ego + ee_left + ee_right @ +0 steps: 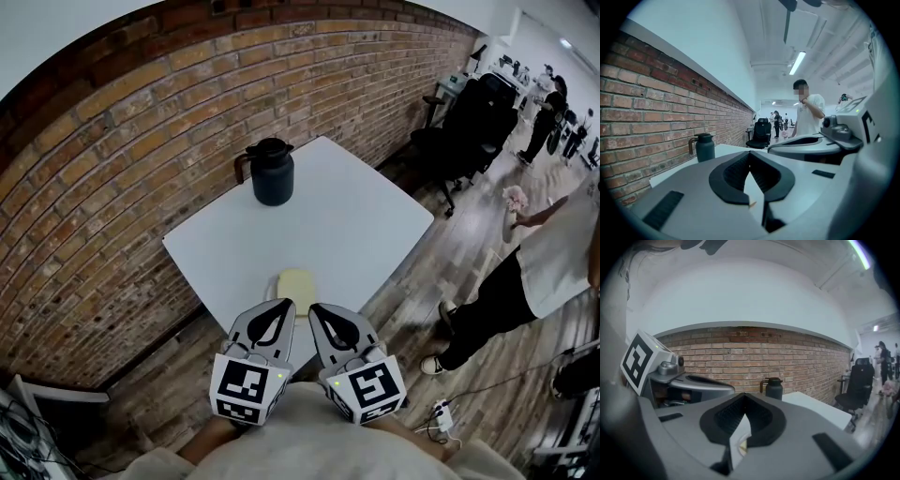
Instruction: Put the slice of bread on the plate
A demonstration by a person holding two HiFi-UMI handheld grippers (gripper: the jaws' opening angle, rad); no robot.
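A pale yellow slice of bread (297, 281) lies flat on the white table (366, 225), close to its near edge. No plate shows in any view. My left gripper (284, 306) and right gripper (316, 309) hover side by side just short of the bread, tips pointing at it, neither touching it. In the left gripper view, the left gripper (750, 153) has its jaws meeting at the tips with nothing between them. My right gripper (744, 396) is likewise shut and empty in its own view.
A dark jug (272, 172) with a handle stands at the table's far side, by the brick wall (112, 159). A black office chair (473, 122) sits past the table's right corner. A person (553, 253) stands on the wooden floor at the right.
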